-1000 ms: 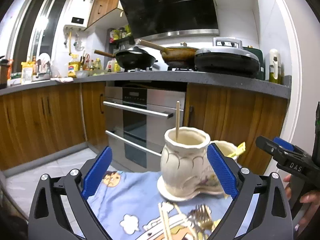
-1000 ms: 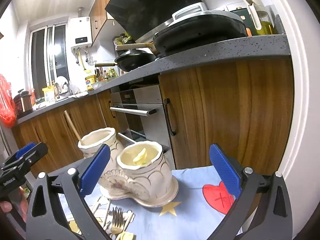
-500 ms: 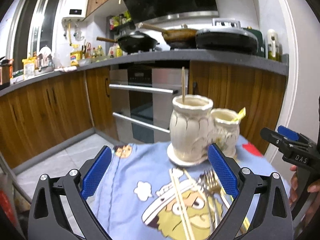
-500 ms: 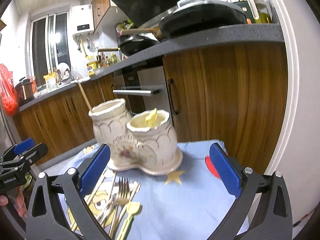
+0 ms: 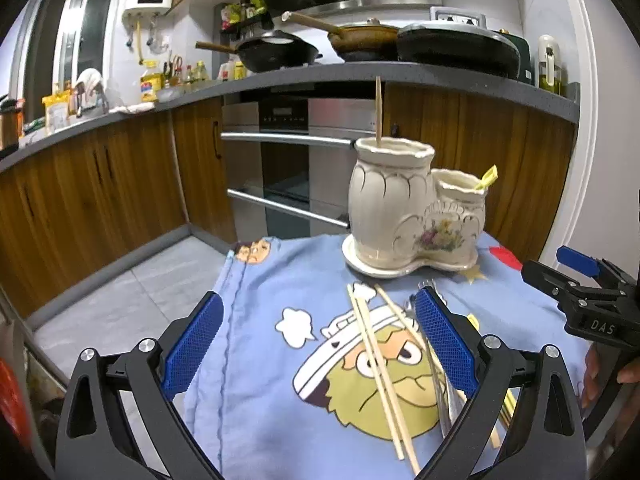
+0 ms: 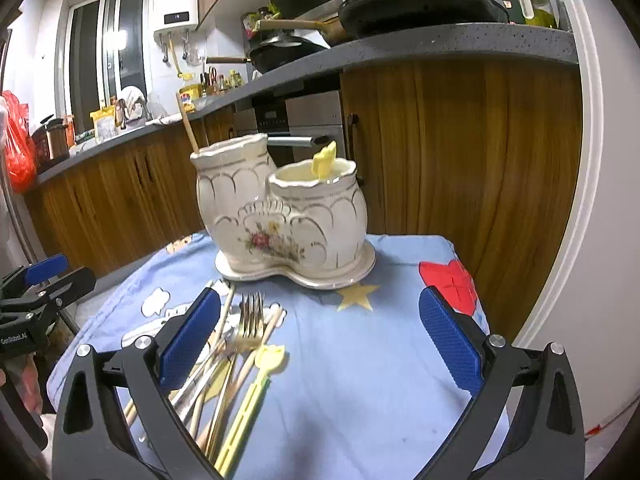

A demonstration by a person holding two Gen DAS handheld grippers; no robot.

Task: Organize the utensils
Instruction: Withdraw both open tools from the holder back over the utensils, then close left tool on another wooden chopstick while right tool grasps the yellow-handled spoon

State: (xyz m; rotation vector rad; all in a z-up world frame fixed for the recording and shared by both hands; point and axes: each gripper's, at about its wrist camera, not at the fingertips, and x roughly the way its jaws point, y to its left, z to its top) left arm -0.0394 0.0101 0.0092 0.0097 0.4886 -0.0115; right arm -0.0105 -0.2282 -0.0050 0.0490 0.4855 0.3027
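The left tongs point(image 5: 318, 338) stand with jaws wide apart and hold nothing. They hover above the blue cloth point(image 5: 272, 380) that covers the worktop. 2 chopsticks point(image 5: 378, 364) lie on the cloth between the blue pads point(image 5: 440, 338), running from near the holder toward the camera. A 3rd chopstick crosses beside them at a slant. More cutlery lies partly hidden behind the right-side pad of the left tongs.

The right tongs point(image 6: 320, 338) also stand with jaws wide apart, empty, above the same cloth. A pile of utensils point(image 6: 228, 364) lies on the cloth at the left-side pad of these tongs. In the pile, a fork point(image 6: 250, 322) points its tines toward the holder, and a yellow utensil point(image 6: 256, 392) lies just beside it on the right. Several pale sticks and metal handles overlap under and beside the fork; their number cannot be told.

The ceramic holder point(image 6: 284, 216) stands upright on the cloth, beyond both tongs and apart from them. It has 2 pots on 1 base. The taller pot holds 1 chopstick point(image 5: 378, 110), upright. The shorter pot holds a yellow piece point(image 6: 325, 158) that shows just above its rim.

Each tongs appears at the edge of the other view. Behind the worktop stand wooden cabinets point(image 6: 460, 152) and an oven point(image 5: 296, 152).
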